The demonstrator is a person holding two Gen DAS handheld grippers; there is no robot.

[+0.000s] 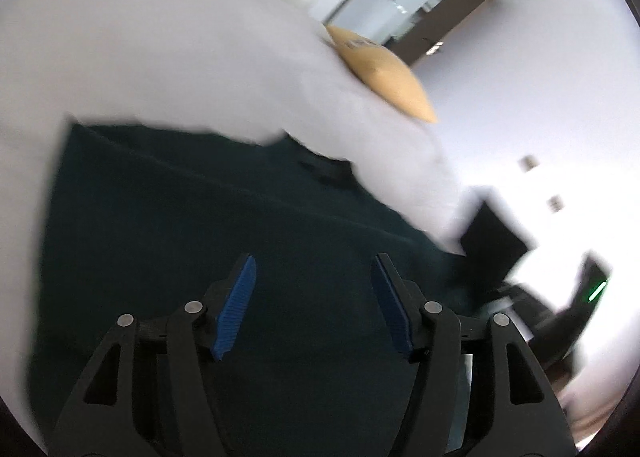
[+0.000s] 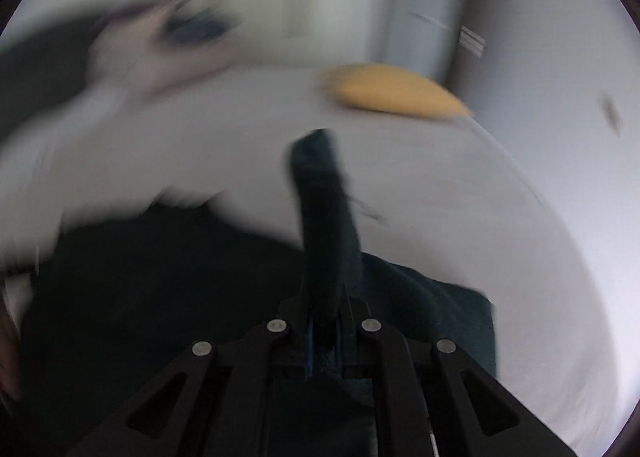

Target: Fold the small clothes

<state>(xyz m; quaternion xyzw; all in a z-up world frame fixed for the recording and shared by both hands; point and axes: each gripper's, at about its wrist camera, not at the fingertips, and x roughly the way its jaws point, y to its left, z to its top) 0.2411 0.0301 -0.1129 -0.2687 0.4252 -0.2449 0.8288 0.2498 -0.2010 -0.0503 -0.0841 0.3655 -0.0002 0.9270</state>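
A dark teal garment (image 1: 192, 217) lies spread on a white bed (image 1: 160, 57). My left gripper (image 1: 314, 277) hangs just above the cloth, its blue-padded jaws wide apart and empty. In the right wrist view the same garment (image 2: 140, 277) lies on the bed (image 2: 440, 185). My right gripper (image 2: 324, 317) is shut on a bunched fold of the garment, and a strip of cloth (image 2: 324, 197) sticks up from between the jaws. The right wrist view is motion-blurred.
A mustard-yellow pillow (image 1: 384, 69) lies at the bed's far edge, and it also shows in the right wrist view (image 2: 396, 91). A black box-like object (image 1: 492, 241) and dark equipment with a green light (image 1: 596, 289) stand at the right. A door and white walls lie beyond.
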